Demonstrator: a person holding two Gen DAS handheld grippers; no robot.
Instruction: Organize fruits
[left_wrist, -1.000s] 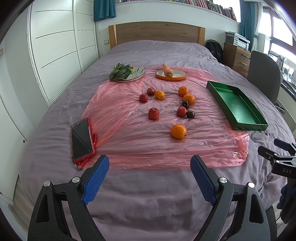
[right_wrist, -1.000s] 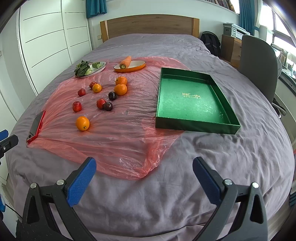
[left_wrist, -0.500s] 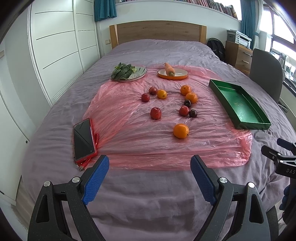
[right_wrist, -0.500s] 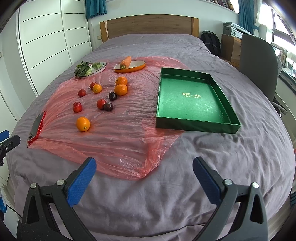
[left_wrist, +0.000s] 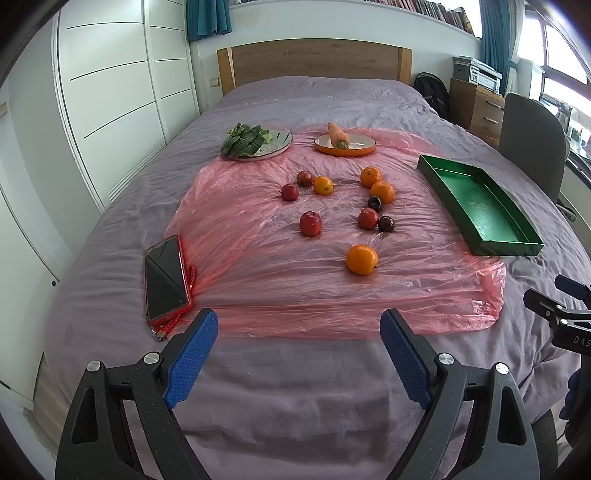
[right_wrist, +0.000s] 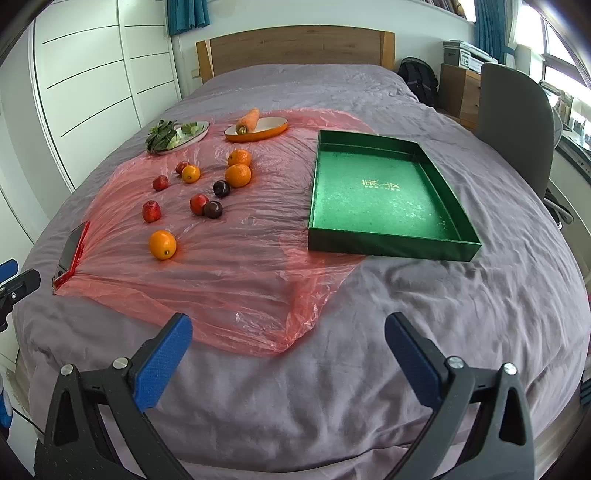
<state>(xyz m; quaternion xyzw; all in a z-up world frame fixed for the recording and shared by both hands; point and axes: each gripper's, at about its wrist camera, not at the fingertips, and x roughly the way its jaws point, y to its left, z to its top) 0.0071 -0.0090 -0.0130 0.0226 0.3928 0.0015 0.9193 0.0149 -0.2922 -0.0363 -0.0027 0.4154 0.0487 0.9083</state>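
Fruit (left_wrist: 362, 259) lies scattered on the pink plastic sheet (left_wrist: 258, 280) on the bed. Both the left gripper (left_wrist: 299, 334) and the right gripper (right_wrist: 288, 338) gape empty. Only the right view shows gold lettering inside the green tray (right_wrist: 384, 236).

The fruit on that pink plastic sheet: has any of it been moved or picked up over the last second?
No. Nothing visibly changed. The oranges, red fruits and dark plums lie where they were, such as the nearest orange; the green tray is empty as before. Both the left hand-held gripper and the right hand-held gripper stay open over the bed, holding nothing.
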